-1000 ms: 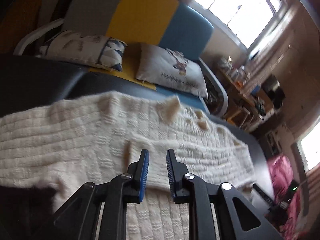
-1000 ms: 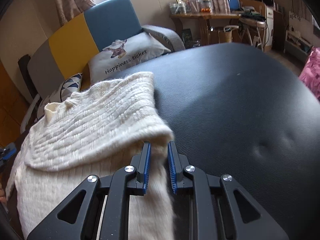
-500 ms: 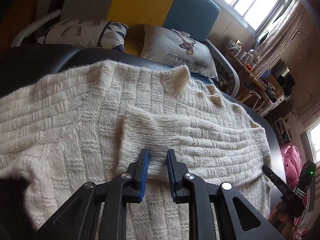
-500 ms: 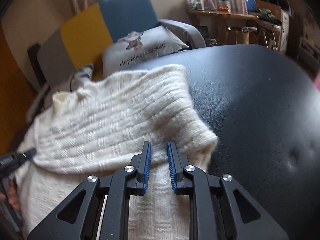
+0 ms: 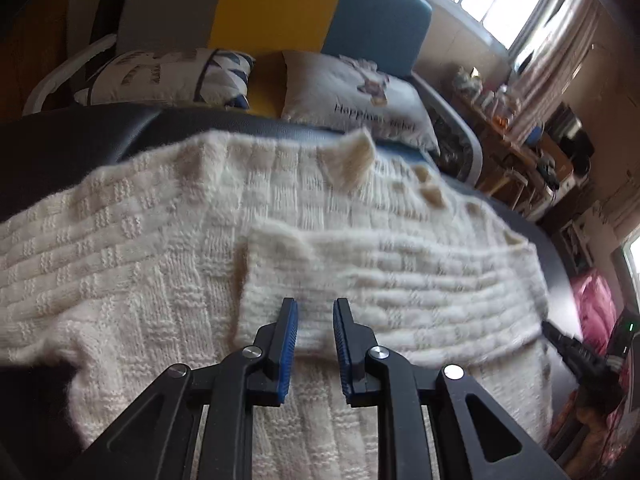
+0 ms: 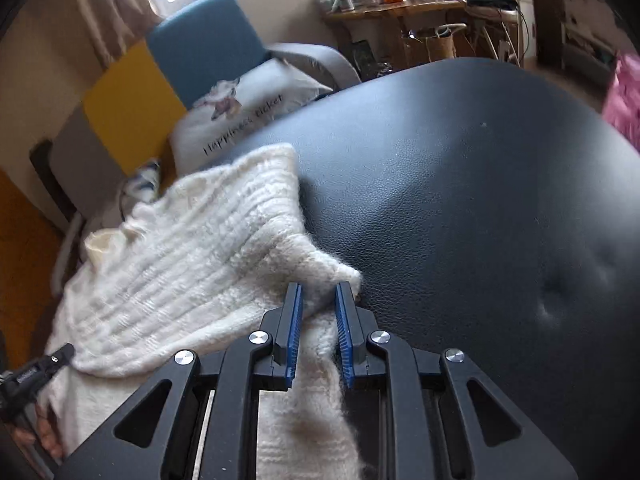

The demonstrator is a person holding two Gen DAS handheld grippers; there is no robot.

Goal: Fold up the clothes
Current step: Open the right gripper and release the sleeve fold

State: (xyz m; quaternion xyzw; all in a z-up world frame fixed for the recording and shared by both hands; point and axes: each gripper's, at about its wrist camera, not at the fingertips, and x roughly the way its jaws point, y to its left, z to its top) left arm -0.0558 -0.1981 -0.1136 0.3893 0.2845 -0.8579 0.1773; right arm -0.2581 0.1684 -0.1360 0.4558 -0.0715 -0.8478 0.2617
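A big black tabletop holds a fluffy white sweater spread flat, with one sleeve folded across it. The left gripper and right gripper hover over it — jaws apart, holding nothing.

In the left wrist view, the sweater is spread across the middle of the frame on the padded surface, with its sleeve folded over the body at centre right. The left gripper is placed at lower centre, over the sleeve's near edge. Two cushions are seen behind, against the sofa at the top. In the right wrist view, the right gripper is set at lower centre at the sleeve's fold.
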